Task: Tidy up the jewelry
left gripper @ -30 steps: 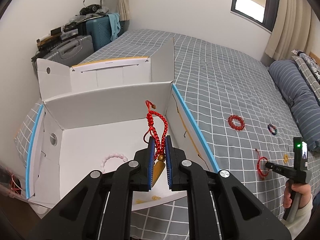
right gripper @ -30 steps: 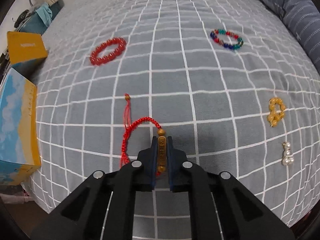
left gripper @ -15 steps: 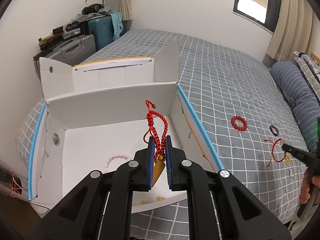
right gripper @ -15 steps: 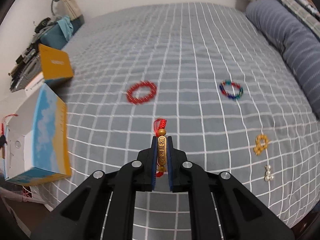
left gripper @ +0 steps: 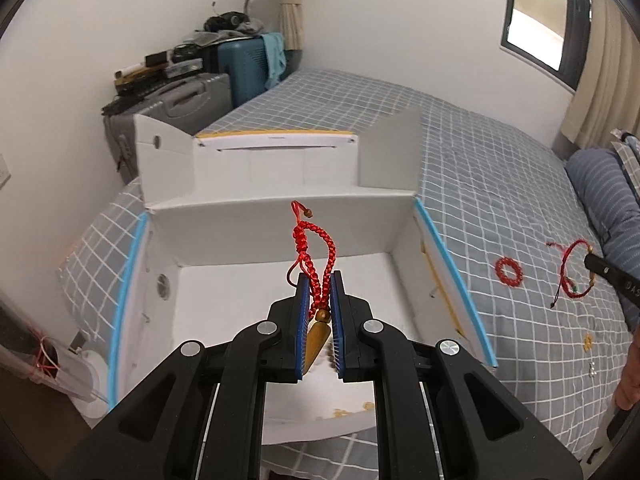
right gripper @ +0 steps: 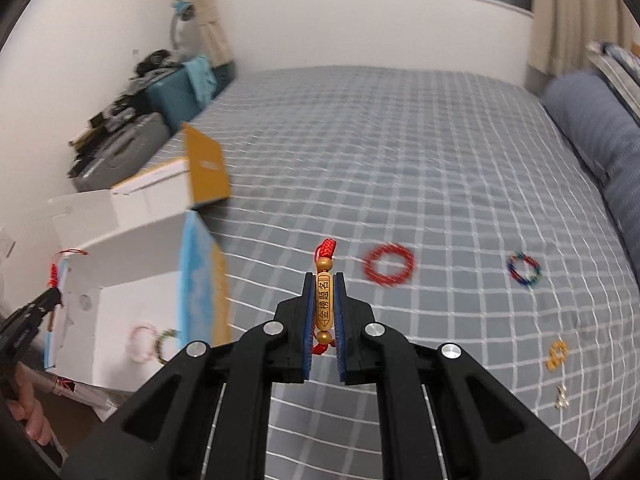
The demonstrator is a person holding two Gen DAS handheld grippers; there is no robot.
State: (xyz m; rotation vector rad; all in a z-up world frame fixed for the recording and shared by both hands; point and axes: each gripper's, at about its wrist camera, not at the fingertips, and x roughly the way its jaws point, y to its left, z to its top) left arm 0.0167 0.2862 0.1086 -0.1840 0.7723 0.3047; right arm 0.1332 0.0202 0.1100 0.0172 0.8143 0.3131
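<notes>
Over the open box (left gripper: 280, 216), the left gripper (left gripper: 319, 312) pinches a red braided bracelet (left gripper: 316, 252), while the right gripper (right gripper: 324, 312) clamps a gold-charm bracelet (right gripper: 324, 300).

Box (right gripper: 132, 264) & red bead ring (right gripper: 389, 265) motion-blurred; hand (right gripper: 30, 412) cropped.

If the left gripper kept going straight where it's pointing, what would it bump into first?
Probably the white floor inside the open box. The left gripper, shut on a red braided bracelet, points down into it; depth is hard to judge.
</notes>
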